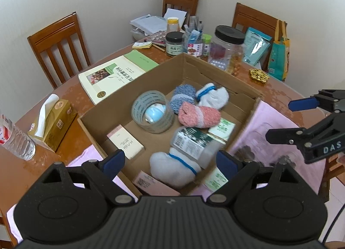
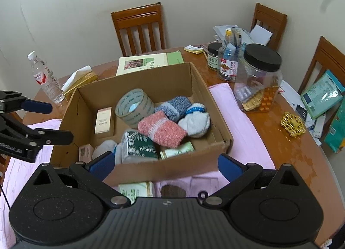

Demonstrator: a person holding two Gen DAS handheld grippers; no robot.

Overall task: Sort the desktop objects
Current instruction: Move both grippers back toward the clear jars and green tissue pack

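A cardboard box (image 1: 243,117) (image 2: 176,169) sits on a pink cloth (image 2: 237,124). It holds a tape roll (image 1: 151,112) (image 2: 134,106), pink (image 1: 199,114) (image 2: 161,129), blue (image 1: 182,96) and white socks (image 1: 174,168), a green-labelled packet (image 1: 193,141) (image 2: 139,147) and small cartons (image 1: 125,142). My left gripper (image 1: 170,161) is open and empty above the box's near side. My right gripper (image 2: 166,165) is open and empty above the box's near wall. A green carton (image 2: 137,189) and a coin bag (image 2: 173,190) lie under it.
A book (image 1: 112,74), tissue box (image 1: 54,126) and water bottle (image 1: 15,139) stand left of the box. Jars (image 2: 258,76), a pen cup and papers crowd the back right. A gold trinket (image 2: 293,125) lies right. Wooden chairs surround the table.
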